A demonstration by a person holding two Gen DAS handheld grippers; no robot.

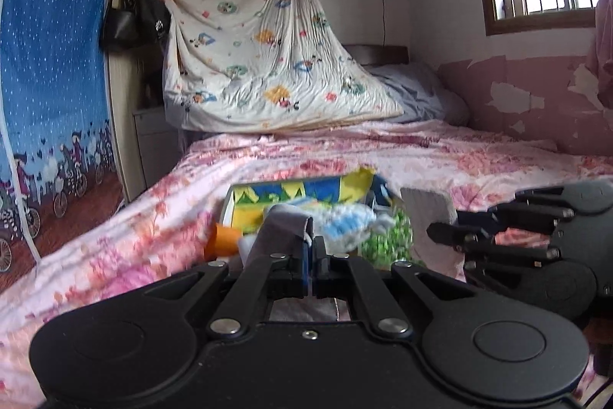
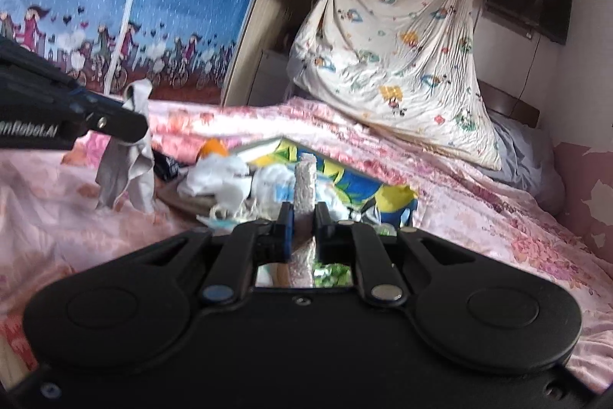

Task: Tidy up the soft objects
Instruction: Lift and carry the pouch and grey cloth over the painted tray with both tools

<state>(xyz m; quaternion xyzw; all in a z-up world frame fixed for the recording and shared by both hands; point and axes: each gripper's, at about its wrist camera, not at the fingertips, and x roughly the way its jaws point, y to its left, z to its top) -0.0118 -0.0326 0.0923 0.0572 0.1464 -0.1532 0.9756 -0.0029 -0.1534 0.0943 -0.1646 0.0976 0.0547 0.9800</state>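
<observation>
Left hand-held gripper (image 1: pixel 310 248) pinches a grey cloth (image 1: pixel 277 230); right hand-held gripper (image 2: pixel 302 217) pinches a white towel (image 2: pixel 305 186).

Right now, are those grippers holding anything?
Yes. The left gripper pinches a grey cloth by its top edge; the right gripper clamps a white textured cloth mid-length.

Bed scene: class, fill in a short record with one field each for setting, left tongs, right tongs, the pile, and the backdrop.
setting: bed with pink floral bedspread
left tongs: shut on a grey cloth, which hangs lifted above the bedspread
right tongs: shut on a white textured cloth strip
pile: mixed soft items beside a yellow and blue box
backdrop: cartoon-print sheet hung at the head of the bed
</observation>
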